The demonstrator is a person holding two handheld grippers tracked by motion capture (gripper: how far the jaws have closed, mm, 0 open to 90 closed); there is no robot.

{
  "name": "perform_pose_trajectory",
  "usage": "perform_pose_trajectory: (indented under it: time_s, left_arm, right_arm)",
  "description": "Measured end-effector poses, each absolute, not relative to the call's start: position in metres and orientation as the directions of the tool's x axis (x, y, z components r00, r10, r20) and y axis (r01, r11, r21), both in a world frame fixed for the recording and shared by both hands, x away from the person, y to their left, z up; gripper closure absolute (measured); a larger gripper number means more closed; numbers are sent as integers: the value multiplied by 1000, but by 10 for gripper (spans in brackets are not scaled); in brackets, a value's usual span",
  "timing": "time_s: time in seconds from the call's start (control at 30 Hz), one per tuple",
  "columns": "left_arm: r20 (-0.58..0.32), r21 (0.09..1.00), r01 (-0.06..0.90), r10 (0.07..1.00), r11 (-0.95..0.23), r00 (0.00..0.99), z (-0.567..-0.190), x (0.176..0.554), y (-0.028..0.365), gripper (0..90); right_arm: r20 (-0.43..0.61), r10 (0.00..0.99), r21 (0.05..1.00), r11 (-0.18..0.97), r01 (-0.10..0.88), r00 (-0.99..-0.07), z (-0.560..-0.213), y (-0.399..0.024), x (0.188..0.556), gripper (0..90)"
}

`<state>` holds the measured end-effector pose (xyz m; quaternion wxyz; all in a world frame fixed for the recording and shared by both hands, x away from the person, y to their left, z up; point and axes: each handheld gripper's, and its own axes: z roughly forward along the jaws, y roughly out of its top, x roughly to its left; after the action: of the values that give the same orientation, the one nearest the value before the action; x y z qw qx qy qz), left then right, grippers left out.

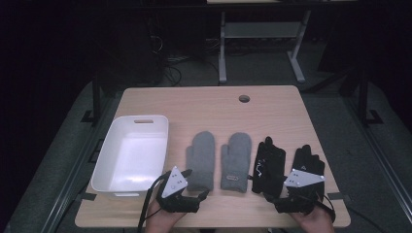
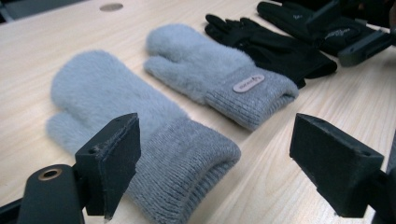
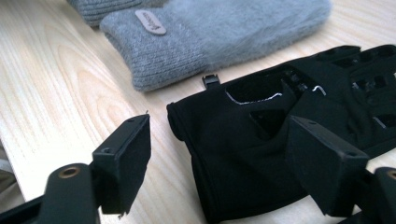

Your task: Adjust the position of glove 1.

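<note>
Two grey mittens and two black gloves lie in a row on the wooden table (image 1: 204,104). My left gripper (image 1: 196,185) (image 2: 224,168) is open at the knit cuff of the left grey mitten (image 1: 200,160) (image 2: 116,102), one jaw on each side of it. The right grey mitten (image 1: 236,160) (image 2: 205,65) (image 3: 210,37) has a small label on its cuff. My right gripper (image 1: 276,192) (image 3: 224,163) is open around the cuff of the nearer black glove (image 1: 267,165) (image 2: 271,46) (image 3: 243,140). The other black glove (image 1: 307,158) (image 2: 317,23) lies at the far right.
A white plastic bin (image 1: 144,118) stands at the table's left side, beside the left mitten. A round cable hole (image 1: 244,98) (image 2: 111,7) sits near the far edge. The back half of the table is bare wood. Desk legs and cables show beyond it.
</note>
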<state>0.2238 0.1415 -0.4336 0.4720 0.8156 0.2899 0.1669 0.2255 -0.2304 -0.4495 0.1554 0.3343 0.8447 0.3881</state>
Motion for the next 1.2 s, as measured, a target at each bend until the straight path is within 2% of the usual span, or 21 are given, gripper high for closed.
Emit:
perform_pose_trajectory:
  time_s: [0.2,0.93,1.2]
  left_arm:
    - [6,860,320,635,-398,773,-435,226,142,161]
    - [2,859,328,644,-392,765,-435,226,145,137]
    - [4,863,321,641,-389,767,-433,226,146,137]
  right_arm:
    - [28,681,777,446,445,-732,-441,-233,231,183]
    - [-19,575,721,575,386,-818,-387,-210,282,177]
    - [-25,543,697,611,375,-839,-377,-194,301,175]
